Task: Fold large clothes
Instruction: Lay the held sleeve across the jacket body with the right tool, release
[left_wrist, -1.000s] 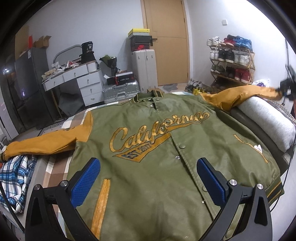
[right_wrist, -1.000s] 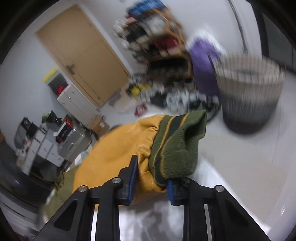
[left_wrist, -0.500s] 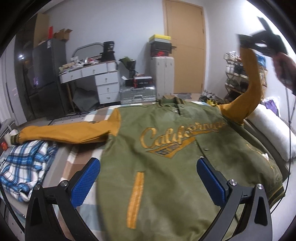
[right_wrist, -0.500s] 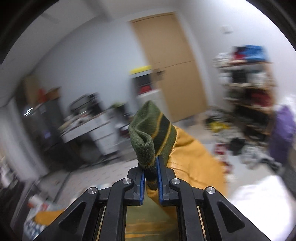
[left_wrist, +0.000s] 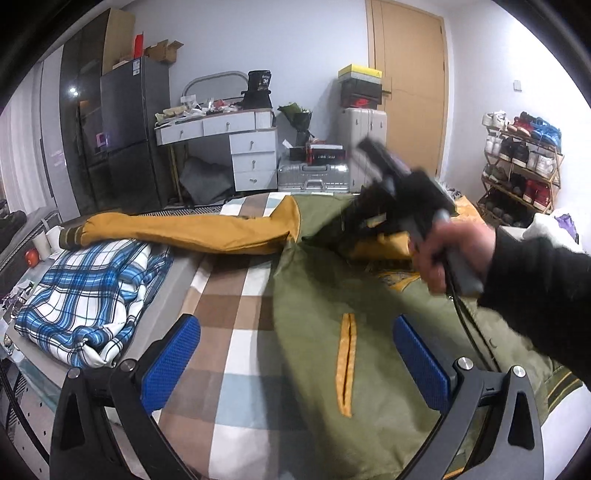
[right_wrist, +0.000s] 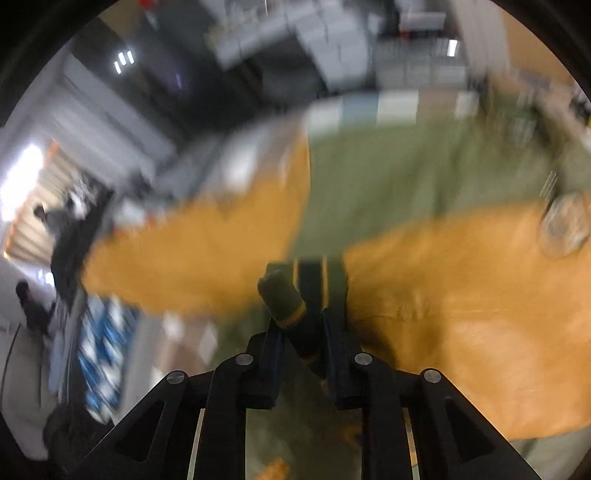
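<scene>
An olive jacket (left_wrist: 325, 295) with mustard sleeves lies face up on the checked bedspread (left_wrist: 229, 314). Its left-hand sleeve (left_wrist: 184, 229) stretches out flat to the left. A hand (left_wrist: 450, 254) holds my right gripper (left_wrist: 332, 236) low over the jacket's chest. In the blurred right wrist view, my right gripper (right_wrist: 301, 332) has the green striped cuff (right_wrist: 284, 299) of the other sleeve (right_wrist: 461, 295) between its jaws, which are opening; that sleeve lies folded across the body. My left gripper (left_wrist: 295, 362) hovers open and empty above the jacket's lower left side, by the pocket trim (left_wrist: 345, 369).
A blue plaid shirt (left_wrist: 85, 295) is bunched at the bed's left edge. Beyond the bed stand a white desk (left_wrist: 229, 140), silver suitcases (left_wrist: 314, 177), a dark fridge (left_wrist: 129, 129) and a door. A shoe rack (left_wrist: 517, 166) lines the right wall.
The right gripper swung the sleeve from the jacket's right side up and over, then down across the chest. The left gripper drifted left along the jacket's lower edge.
</scene>
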